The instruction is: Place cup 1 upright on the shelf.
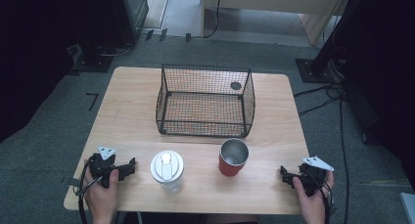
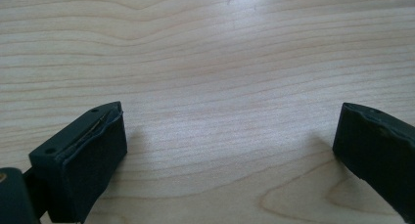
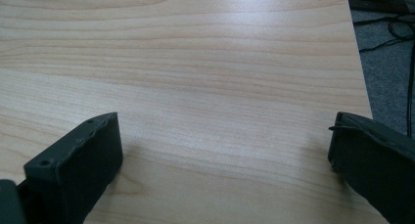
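A black wire basket (image 1: 205, 102) stands at the back middle of the wooden table (image 1: 132, 111), with nothing inside. In front of it stand a red cup with a steel rim (image 1: 233, 157) and, to its left, a clear jar with a white lid (image 1: 168, 170). My left gripper (image 1: 128, 166) rests on the table at the front left, left of the jar, jaws wide apart over bare wood (image 2: 230, 136). My right gripper (image 1: 286, 175) lies at the front right corner, right of the cup, also open with nothing between its jaws (image 3: 225, 145).
The table's right edge (image 3: 362, 87) runs close beside my right gripper, with grey carpet and cables (image 1: 333, 94) beyond. Black stand bases (image 1: 313, 70) sit on the floor at both back corners. Bare wood lies between the basket and the two vessels.
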`<state>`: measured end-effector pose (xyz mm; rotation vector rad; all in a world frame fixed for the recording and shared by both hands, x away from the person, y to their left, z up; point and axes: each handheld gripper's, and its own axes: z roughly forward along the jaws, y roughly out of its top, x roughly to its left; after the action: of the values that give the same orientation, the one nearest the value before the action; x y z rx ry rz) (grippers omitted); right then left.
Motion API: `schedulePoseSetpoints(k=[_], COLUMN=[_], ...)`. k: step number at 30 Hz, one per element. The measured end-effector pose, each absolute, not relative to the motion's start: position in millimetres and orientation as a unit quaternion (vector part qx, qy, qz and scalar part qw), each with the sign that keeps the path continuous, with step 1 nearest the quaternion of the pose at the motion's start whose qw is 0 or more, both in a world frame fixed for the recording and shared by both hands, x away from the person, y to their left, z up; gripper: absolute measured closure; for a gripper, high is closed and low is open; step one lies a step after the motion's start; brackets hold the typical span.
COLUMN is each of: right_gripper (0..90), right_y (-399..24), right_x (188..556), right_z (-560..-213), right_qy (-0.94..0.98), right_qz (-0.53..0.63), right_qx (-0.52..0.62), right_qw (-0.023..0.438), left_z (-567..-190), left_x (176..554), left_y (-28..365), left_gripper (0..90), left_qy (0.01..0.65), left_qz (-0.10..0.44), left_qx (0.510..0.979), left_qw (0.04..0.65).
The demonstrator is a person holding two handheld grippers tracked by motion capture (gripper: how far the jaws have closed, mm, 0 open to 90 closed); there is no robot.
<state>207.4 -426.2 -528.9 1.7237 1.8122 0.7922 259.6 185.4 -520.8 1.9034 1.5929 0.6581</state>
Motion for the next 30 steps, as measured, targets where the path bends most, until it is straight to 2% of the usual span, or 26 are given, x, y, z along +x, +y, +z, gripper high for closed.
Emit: schedulePoseSetpoints(k=[17, 30], right_gripper=[0.0, 0.0], right_y=[-405.7, -367.3], right_x=[193.7, 182.2], right_z=[-512.3, -499.8], right_qy=[0.658, 0.679], right_qz=[0.319, 0.349], right_qx=[0.630, 0.595], right_qw=[0.262, 0.252], left_z=[-520.8, -520.8], left_x=[259.6, 259.6], left_y=[185.4, 185.4], left_gripper=[0.0, 0.0], left_qy=[0.595, 0.595], left_qz=[0.246, 0.246], left_qx=[0.711, 0.711], left_qw=[0.283, 0.283])
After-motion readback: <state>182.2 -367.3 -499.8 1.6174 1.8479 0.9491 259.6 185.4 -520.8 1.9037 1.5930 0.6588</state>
